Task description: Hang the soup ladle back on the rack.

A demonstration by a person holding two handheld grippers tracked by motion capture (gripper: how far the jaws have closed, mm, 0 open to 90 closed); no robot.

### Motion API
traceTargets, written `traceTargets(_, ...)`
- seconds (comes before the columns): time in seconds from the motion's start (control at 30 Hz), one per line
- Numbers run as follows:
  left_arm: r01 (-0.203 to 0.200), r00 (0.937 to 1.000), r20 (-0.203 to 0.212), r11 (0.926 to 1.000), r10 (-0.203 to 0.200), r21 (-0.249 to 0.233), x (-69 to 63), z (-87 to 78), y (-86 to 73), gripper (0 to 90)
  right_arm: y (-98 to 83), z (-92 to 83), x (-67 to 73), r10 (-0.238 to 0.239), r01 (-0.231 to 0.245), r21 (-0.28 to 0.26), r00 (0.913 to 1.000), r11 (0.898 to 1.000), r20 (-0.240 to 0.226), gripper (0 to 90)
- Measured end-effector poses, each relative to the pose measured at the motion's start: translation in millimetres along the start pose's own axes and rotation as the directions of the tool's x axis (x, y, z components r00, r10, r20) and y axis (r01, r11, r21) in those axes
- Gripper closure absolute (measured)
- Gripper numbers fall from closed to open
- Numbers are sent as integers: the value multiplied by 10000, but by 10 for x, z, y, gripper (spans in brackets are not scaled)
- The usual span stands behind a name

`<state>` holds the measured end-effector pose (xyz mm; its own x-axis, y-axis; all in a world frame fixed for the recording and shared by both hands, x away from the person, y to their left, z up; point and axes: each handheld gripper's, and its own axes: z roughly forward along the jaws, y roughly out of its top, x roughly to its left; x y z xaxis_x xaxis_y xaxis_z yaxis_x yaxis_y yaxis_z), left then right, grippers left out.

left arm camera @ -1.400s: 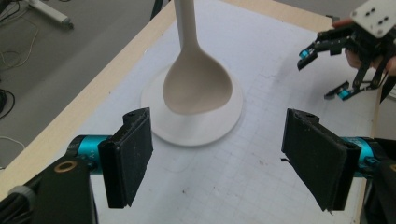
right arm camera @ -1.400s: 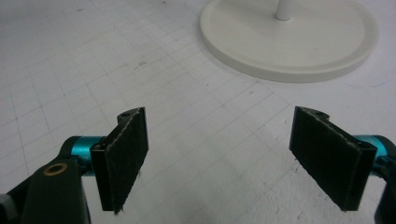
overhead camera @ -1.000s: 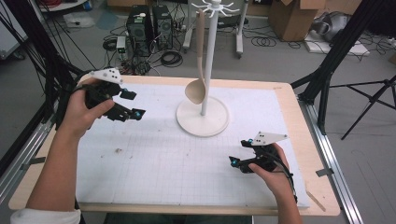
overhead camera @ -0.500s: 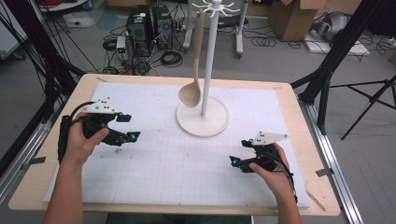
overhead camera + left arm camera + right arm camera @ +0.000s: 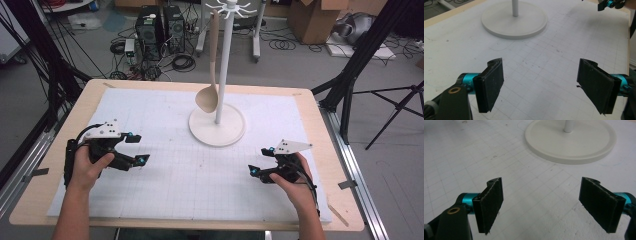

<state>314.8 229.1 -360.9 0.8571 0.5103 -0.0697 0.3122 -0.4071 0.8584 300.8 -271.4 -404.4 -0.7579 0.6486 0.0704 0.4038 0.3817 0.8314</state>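
Both claws, the left gripper (image 5: 134,149) and right gripper (image 5: 257,161), are held wide and empty over the gridded mat (image 5: 170,190).

The wooden ladle (image 5: 210,75) is hung from the white stand (image 5: 222,127) between and beyond them; a careless nudge could likely swing it off its hook.

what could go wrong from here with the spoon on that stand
The wooden spoon hangs from one hook of the white stand, its bowl just above the base, so a bump to the pole could swing it off. Both the left gripper and the right gripper are open and empty, well short of the stand; a careless reach could knock the spoon.
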Motion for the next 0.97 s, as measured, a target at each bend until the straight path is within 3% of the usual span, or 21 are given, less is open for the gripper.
traceTargets(0.07,-99,9999,99,9999,99,31,-4,34,-7,219,0,-8,-10,14,-14,-51,10000,10000,16,187)
traceTargets(0.3,102,9997,214,9997,-107,234,11,146,-63,219,-1,-24,-26,82,-81,-135,10000,9999,46,187)
traceTargets(0.97,293,9995,86,9991,-296,295,57,110,-107,219,1,11,-13,-19,19,19,10000,10000,88,187)
